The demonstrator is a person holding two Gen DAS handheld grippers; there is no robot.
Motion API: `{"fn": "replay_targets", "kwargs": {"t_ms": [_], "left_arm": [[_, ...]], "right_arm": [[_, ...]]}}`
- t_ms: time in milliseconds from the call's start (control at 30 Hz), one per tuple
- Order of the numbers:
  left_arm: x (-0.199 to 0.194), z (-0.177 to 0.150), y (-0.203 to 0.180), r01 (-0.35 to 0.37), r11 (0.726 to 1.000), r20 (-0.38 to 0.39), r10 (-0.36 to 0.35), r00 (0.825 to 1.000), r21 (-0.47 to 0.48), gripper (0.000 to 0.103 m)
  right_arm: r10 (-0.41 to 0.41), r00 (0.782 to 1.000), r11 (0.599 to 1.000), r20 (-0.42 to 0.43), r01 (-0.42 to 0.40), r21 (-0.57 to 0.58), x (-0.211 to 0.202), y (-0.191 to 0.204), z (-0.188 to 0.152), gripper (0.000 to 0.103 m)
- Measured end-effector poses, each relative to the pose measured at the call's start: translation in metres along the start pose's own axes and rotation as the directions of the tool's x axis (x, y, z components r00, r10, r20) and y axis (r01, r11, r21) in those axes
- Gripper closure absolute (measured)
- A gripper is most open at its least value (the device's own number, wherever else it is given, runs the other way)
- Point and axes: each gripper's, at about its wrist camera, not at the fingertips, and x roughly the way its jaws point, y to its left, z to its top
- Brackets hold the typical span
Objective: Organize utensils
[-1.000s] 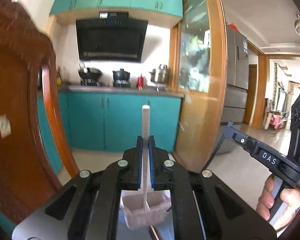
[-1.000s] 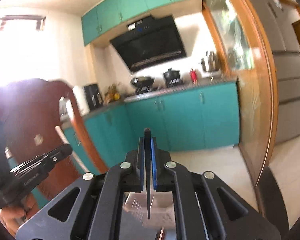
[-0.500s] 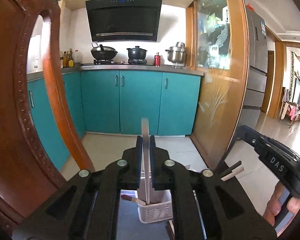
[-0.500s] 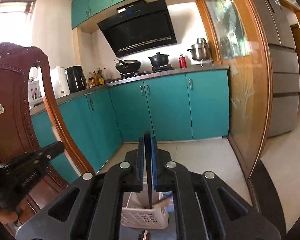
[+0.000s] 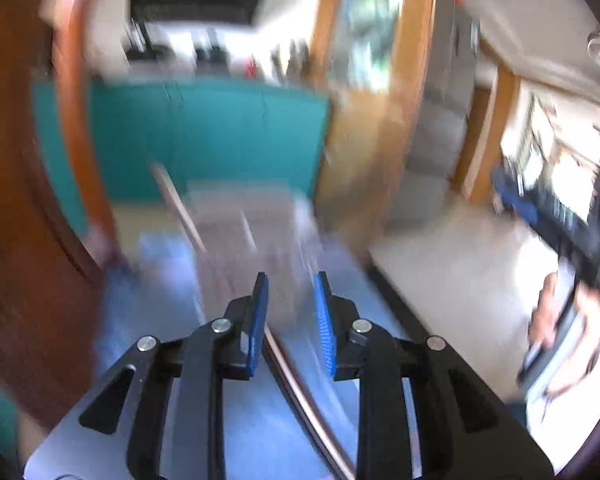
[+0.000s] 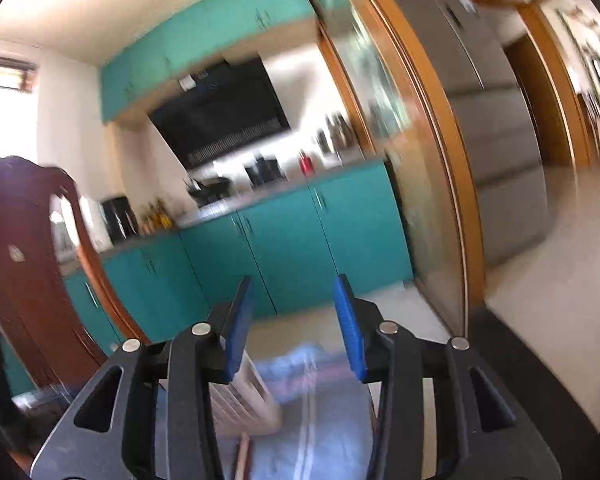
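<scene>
My left hand-held gripper is matt black plastic with bright metal rivets and ribbed blue rubbery pads. My right hand-held gripper is built of the same materials. The desk under them wears a soft blue cloth with pale stripes. The basket is white slotted plastic. A slim glossy stick on the cloth may be lacquered wood, though blur hides its grain. The chair is polished dark carved wood. The cabinets are smooth teal with metal handles; the fridge looks like brushed steel.
</scene>
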Motion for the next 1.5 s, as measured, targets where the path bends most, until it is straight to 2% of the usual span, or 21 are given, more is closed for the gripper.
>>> {"fn": "replay_targets", "kwargs": {"t_ms": [33,100,133,233,300,400,600,700,767,900,967,1000,1033,1167,1200,1267,1333,1400,1433,1467,1500], "left_arm": [[0.031,-0.016,-0.001,0.01,1.0,-0.093,-0.009,0.996,0.009,0.079],[0.072,-0.042,-0.008,0.001,0.998,-0.201,0.011,0.98,0.058,0.087],[0.083,-0.049,-0.01,0.002,0.997,-0.227,0.014,0.974,0.071,0.087],[0.104,-0.066,-0.007,-0.015,0.996,-0.285,0.039,0.958,0.086,0.087],[0.112,-0.071,0.001,-0.027,0.999,-0.323,0.041,0.945,0.048,0.087],[0.111,-0.074,0.005,-0.033,0.999,-0.321,0.043,0.946,0.036,0.086],[0.101,-0.079,0.015,-0.106,0.994,-0.336,0.111,0.935,0.032,0.084],[0.095,-0.077,0.024,-0.119,0.993,-0.331,0.113,0.937,0.003,0.084],[0.092,-0.076,0.032,-0.143,0.99,-0.332,0.132,0.934,-0.01,0.085],[0.086,-0.08,0.044,-0.158,0.986,-0.334,0.132,0.933,-0.051,0.085],[0.086,-0.083,0.046,-0.157,0.986,-0.339,0.129,0.932,-0.058,0.085],[0.086,-0.084,0.047,-0.156,0.986,-0.34,0.126,0.932,-0.061,0.085],[0.086,-0.084,0.046,-0.154,0.986,-0.338,0.125,0.933,-0.061,0.085],[0.087,-0.086,0.046,-0.148,0.987,-0.336,0.119,0.934,-0.062,0.085],[0.088,-0.086,0.045,-0.149,0.987,-0.34,0.121,0.932,-0.056,0.085],[0.092,-0.083,0.045,-0.169,0.985,-0.34,0.143,0.929,-0.045,0.085],[0.091,-0.081,0.05,-0.186,0.981,-0.338,0.157,0.928,-0.055,0.085],[0.09,-0.081,0.054,-0.194,0.979,-0.335,0.163,0.928,-0.06,0.085],[0.09,-0.081,0.055,-0.197,0.978,-0.336,0.166,0.927,-0.062,0.084],[0.09,-0.082,0.056,-0.199,0.978,-0.337,0.167,0.927,-0.062,0.084],[0.09,-0.083,0.057,-0.2,0.978,-0.34,0.167,0.926,-0.062,0.084]], "right_arm": [[-0.005,0.997,1.0,-0.083,0.006,0.012,0.021,-0.01,-0.013,0.061],[-0.019,0.977,1.0,-0.214,0.023,0.015,0.054,-0.022,-0.04,0.061],[-0.022,0.96,1.0,-0.28,0.025,0.007,0.068,-0.025,-0.057,0.061],[-0.029,0.886,0.999,-0.462,0.033,0.0,0.1,-0.026,-0.095,0.061],[-0.001,0.866,1.0,-0.5,-0.006,-0.012,0.107,-0.017,-0.106,0.061],[-0.022,0.852,0.994,-0.524,-0.039,-0.105,0.11,0.005,-0.118,0.061],[-0.02,0.797,0.975,-0.604,-0.119,-0.189,0.12,0.045,-0.144,0.058],[-0.02,0.765,0.965,-0.644,-0.154,-0.212,0.125,0.06,-0.161,0.058],[-0.025,0.753,0.955,-0.658,-0.176,-0.238,0.125,0.069,-0.171,0.058],[-0.103,0.724,0.928,-0.682,-0.177,-0.328,0.129,0.084,-0.193,0.058],[-0.144,0.719,0.919,-0.68,-0.158,-0.362,0.128,0.083,-0.202,0.058],[-0.137,0.727,0.918,-0.673,-0.162,-0.362,0.127,0.083,-0.201,0.058],[-0.119,0.725,0.925,-0.678,-0.168,-0.342,0.125,0.083,-0.2,0.058],[-0.038,0.745,0.952,-0.666,-0.176,-0.251,0.117,0.078,-0.189,0.058],[-0.029,0.739,0.949,-0.673,-0.191,-0.251,0.115,0.08,-0.189,0.058],[-0.035,0.71,0.94,-0.703,-0.216,-0.265,0.114,0.085,-0.197,0.058],[-0.039,0.705,0.932,-0.708,-0.23,-0.28,0.116,0.092,-0.203,0.058],[-0.045,0.701,0.922,-0.712,-0.245,-0.299,0.118,0.099,-0.204,0.067],[-0.033,0.694,0.918,-0.719,-0.264,-0.296,0.117,0.102,-0.206,0.081],[-0.013,0.679,0.916,-0.734,-0.286,-0.281,0.117,0.106,-0.208,0.088],[-0.018,0.681,0.916,-0.732,-0.283,-0.286,0.115,0.108,-0.208,0.088]]}}
